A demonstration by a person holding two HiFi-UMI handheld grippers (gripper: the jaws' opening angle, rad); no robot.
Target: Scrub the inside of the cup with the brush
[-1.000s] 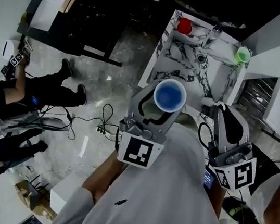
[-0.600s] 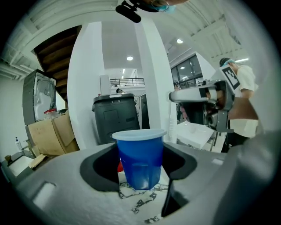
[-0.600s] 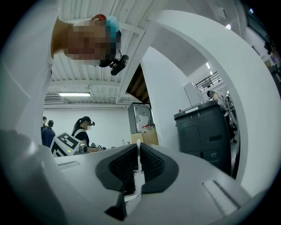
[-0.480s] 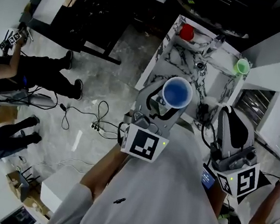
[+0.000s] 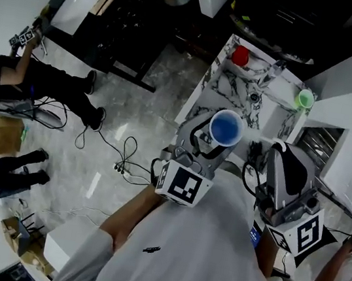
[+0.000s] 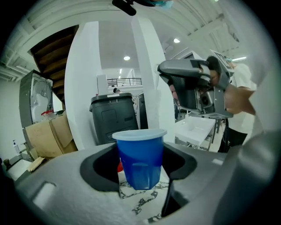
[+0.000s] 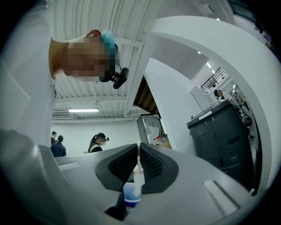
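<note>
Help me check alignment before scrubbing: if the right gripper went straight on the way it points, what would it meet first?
The right gripper, shut on the brush, points at the blue cup held by the left gripper. The brush tip would probably reach that cup first; the gap is hard to judge.

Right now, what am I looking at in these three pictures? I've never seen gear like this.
No robot here: a person holds a hand tool with two jaws in each hand. One picture comes from a camera on the person's head, looking down; the other two come from cameras riding on each tool. The left gripper is shut on a blue cup; the right gripper pinches a thin white brush. Below, a marble counter carries a red cup and a green cup.
</note>
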